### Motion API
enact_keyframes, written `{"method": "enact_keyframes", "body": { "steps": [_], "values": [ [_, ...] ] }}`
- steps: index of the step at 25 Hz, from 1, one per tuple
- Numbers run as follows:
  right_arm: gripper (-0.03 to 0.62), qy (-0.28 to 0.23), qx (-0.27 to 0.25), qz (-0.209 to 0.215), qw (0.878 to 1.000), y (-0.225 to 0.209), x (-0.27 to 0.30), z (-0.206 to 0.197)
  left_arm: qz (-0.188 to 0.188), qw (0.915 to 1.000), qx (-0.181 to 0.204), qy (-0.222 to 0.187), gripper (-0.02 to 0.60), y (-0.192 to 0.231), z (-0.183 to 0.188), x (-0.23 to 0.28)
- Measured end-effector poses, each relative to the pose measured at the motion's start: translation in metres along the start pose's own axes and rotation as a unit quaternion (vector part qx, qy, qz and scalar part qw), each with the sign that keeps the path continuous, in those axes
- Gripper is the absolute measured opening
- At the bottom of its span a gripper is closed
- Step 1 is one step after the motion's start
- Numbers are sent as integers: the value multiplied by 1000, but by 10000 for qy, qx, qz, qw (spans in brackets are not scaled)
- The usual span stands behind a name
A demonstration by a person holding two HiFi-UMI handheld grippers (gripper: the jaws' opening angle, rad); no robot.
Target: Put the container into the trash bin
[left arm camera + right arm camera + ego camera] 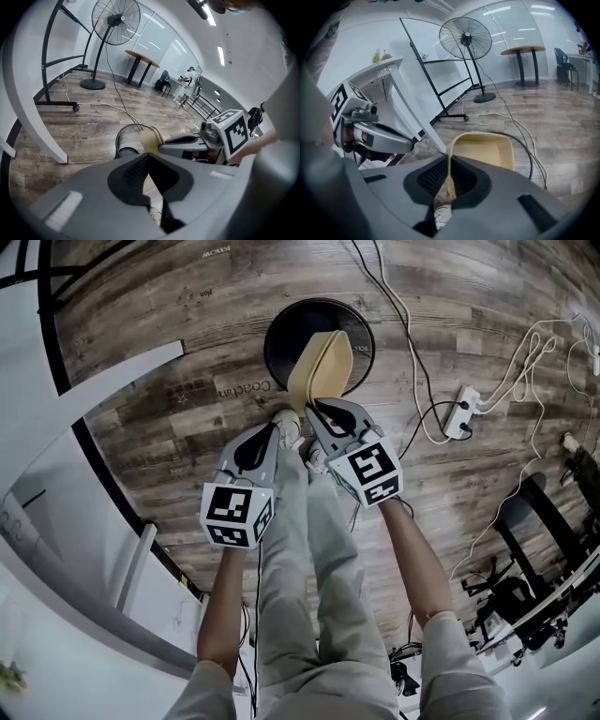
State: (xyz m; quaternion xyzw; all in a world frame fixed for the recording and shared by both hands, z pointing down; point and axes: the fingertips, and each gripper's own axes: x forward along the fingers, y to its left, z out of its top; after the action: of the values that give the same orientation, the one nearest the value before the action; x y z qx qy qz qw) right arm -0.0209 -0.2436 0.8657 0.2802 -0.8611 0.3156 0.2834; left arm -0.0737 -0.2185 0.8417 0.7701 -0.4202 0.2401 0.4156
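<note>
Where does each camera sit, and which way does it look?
Head view: on the person's head, facing down at the trash bin and floor; forearms, legs, left gripper, right gripper show.
Left gripper view: on the left gripper, along its closed jaws toward the trash bin; the right gripper shows.
Right gripper view: on the right gripper, along jaws clamping the container; the left gripper shows.
Shared: both gripper views show the fan.
</note>
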Motion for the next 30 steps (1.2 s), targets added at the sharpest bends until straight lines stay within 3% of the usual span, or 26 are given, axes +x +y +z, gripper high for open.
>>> {"method": "enact_keyframes", "body": {
  "steps": [5,19,30],
  "values": [
    [29,203,-104,79,9997,-12,17,1,7,10000,-17,33,11,2,1,-1],
    [29,737,220,0,9970,-54,70,-8,-46,9999,-119,88,11,4,3,7],
    [29,1170,480,-279,9916,-77,89,-32,-28,9998,-136,152,11,9,3,10]
  ]
}}
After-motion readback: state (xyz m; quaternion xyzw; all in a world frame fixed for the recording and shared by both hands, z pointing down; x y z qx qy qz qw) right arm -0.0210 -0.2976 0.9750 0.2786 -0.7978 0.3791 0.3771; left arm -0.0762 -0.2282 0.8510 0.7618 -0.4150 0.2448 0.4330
